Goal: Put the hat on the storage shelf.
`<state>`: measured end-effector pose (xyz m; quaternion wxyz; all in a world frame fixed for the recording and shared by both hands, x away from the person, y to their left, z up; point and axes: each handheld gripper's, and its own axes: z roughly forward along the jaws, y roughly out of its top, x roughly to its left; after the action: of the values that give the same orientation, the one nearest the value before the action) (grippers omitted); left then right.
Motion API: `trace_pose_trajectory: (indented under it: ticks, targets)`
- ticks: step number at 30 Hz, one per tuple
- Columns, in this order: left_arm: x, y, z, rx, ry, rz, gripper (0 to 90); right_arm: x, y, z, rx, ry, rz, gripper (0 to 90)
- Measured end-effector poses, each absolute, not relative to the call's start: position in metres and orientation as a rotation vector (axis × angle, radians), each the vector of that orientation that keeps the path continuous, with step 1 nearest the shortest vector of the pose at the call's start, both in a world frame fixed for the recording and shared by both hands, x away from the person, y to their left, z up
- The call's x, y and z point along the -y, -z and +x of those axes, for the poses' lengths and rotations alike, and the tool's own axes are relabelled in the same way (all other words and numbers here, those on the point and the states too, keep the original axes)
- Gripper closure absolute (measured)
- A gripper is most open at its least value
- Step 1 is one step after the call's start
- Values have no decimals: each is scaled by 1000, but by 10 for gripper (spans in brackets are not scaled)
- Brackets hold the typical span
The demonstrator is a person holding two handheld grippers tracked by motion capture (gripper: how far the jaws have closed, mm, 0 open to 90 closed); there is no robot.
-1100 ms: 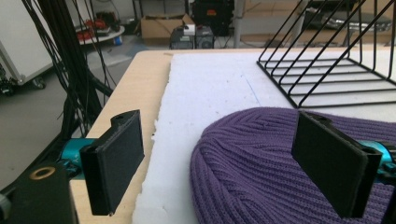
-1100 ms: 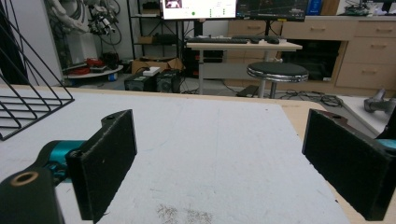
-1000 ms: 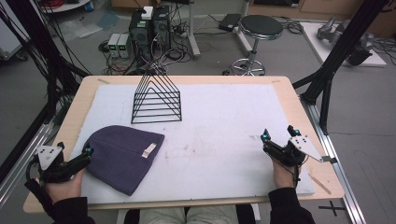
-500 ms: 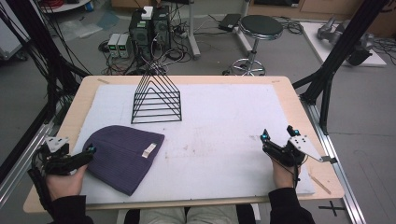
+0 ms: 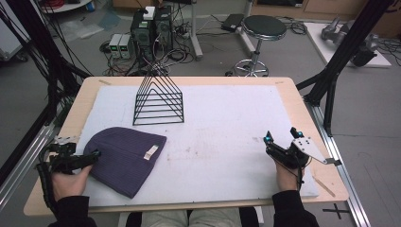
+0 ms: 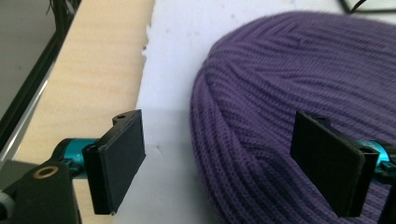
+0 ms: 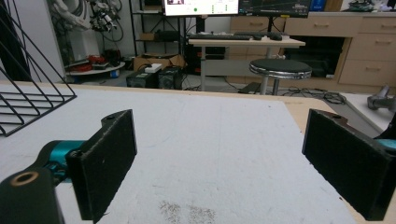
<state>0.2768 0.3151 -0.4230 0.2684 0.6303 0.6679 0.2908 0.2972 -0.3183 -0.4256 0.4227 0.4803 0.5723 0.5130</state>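
Note:
A purple knit beanie (image 5: 124, 160) with a small white label (image 5: 151, 151) lies flat on the white foam mat (image 5: 222, 113) at the front left. My left gripper (image 5: 84, 159) is at the beanie's left edge and stands open. In the left gripper view the beanie (image 6: 289, 93) has its rim between the jaws of my left gripper (image 6: 219, 163), one jaw over the mat and the other over the knit. At the front right my right gripper (image 5: 280, 137) rests low over the mat. In the right gripper view it (image 7: 229, 172) is open with bare mat between its jaws.
A black wire rack (image 5: 158, 97) of triangular frames stands on the mat at the back left, also at the left edge of the right gripper view (image 7: 32, 100). The wooden table edge (image 5: 71, 118) borders the mat. A stool (image 5: 262, 28) stands on the floor behind the table.
My left gripper has edged right toward the beanie until its jaws straddle the rim. The right gripper and the beanie have stayed in place.

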Motion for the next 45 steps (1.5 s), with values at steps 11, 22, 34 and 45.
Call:
trace_pose_trajectory:
  ticks: [11,22,34,45]
  targets:
    - [-319,437,280,-1809,-616,1719,248,319,426,297,-1439,-1286,1212,92]
    - [-325,437,274,-1790,-599,1657,498,318,426,298,-1444,-1279,1203,92]
    - [-319,436,272,-1693,-604,1685,800,317,426,298,-1446,-1278,1204,92]
    - [-310,424,268,-1564,-682,1697,804,318,426,298,-1446,-1278,1210,92]
